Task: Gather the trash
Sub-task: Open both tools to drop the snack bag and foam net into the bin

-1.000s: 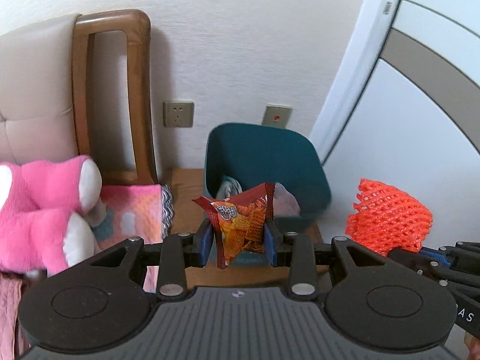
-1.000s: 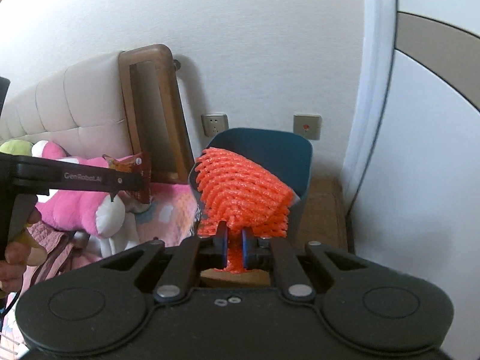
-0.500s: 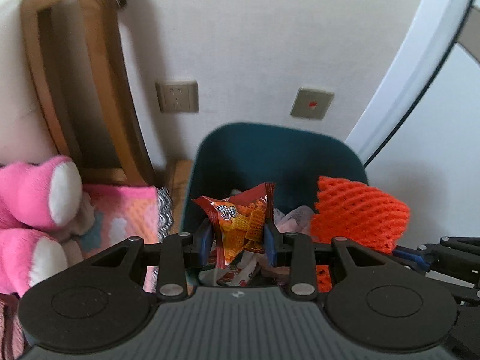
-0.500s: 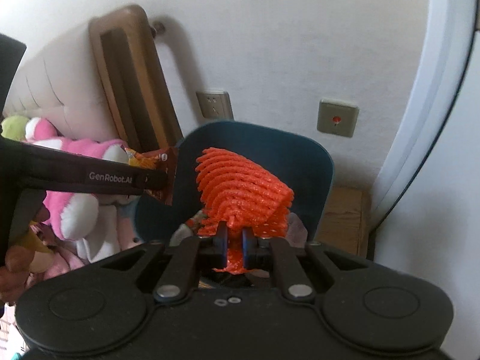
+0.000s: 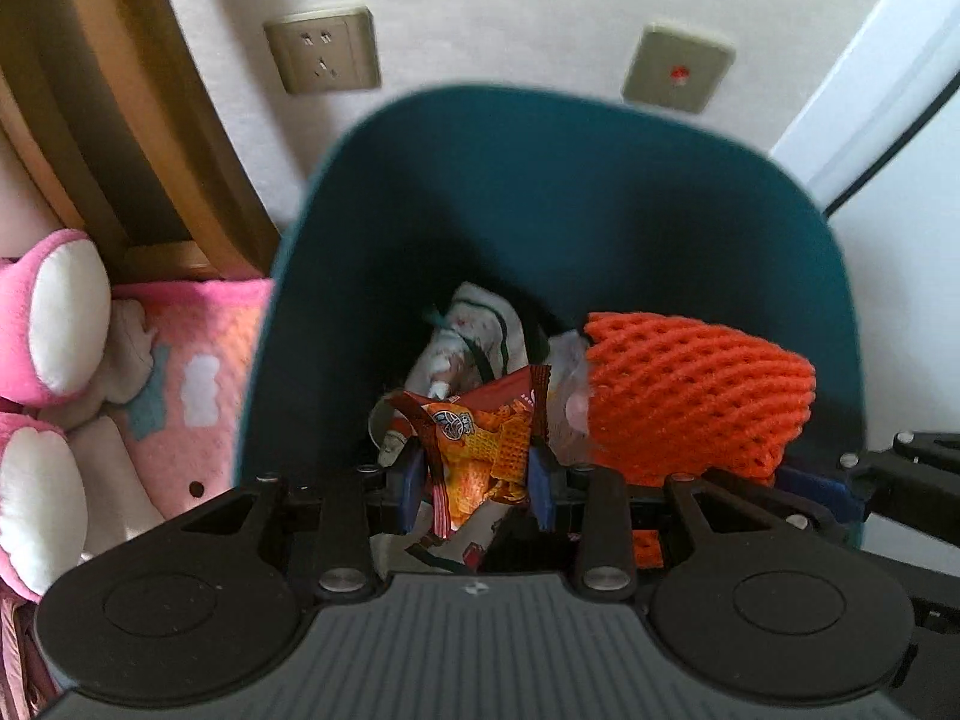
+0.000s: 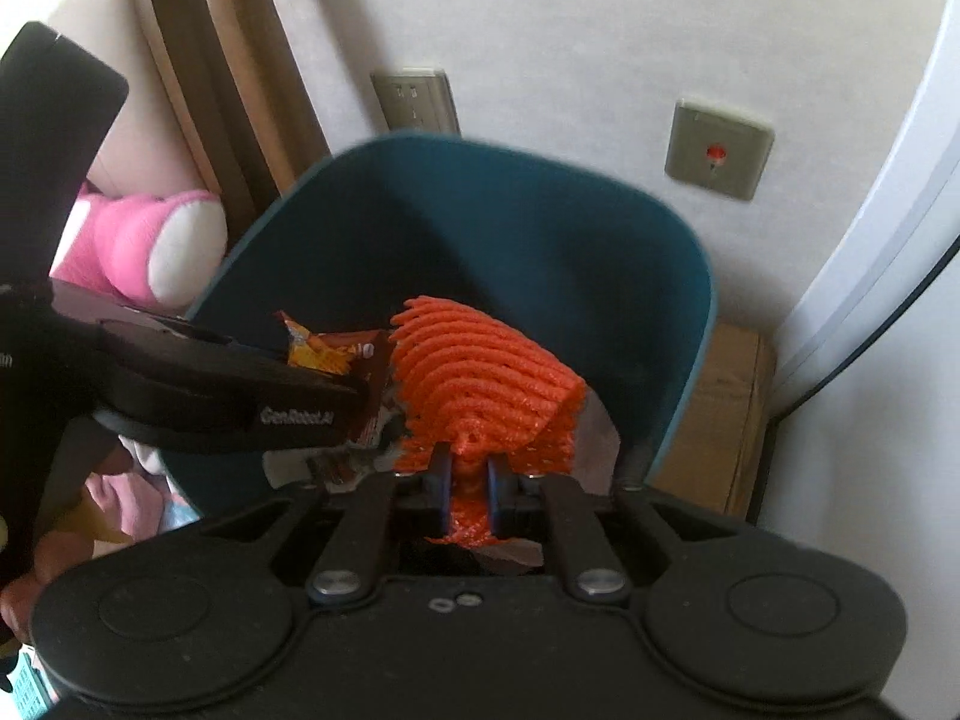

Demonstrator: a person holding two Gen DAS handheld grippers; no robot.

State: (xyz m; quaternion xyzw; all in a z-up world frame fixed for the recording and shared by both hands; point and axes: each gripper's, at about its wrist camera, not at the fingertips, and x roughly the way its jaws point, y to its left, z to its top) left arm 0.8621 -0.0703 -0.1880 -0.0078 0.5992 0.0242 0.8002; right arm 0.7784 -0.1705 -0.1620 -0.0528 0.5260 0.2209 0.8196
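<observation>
Crinkled orange-red foil snack wrapper (image 5: 480, 450) clenched in left tongs (image 5: 477, 483); ribbed orange foam fruit net (image 6: 486, 384) clenched in right tongs (image 6: 468, 483). Both held over smooth dark teal plastic bin (image 5: 540, 192), net at 3 o'clock of wrapper.

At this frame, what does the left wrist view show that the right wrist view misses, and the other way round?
Only the left wrist view shows the crumpled white trash on the bin floor, the pink patterned blanket, and the left gripper gripping the snack wrapper head-on.

Only the right wrist view shows the cardboard box beside the bin and the right gripper pinching the net's lower end.

Both show the teal bin, the orange foam net, the snack wrapper, the pink plush toy, the wall socket and the red-dot switch.
</observation>
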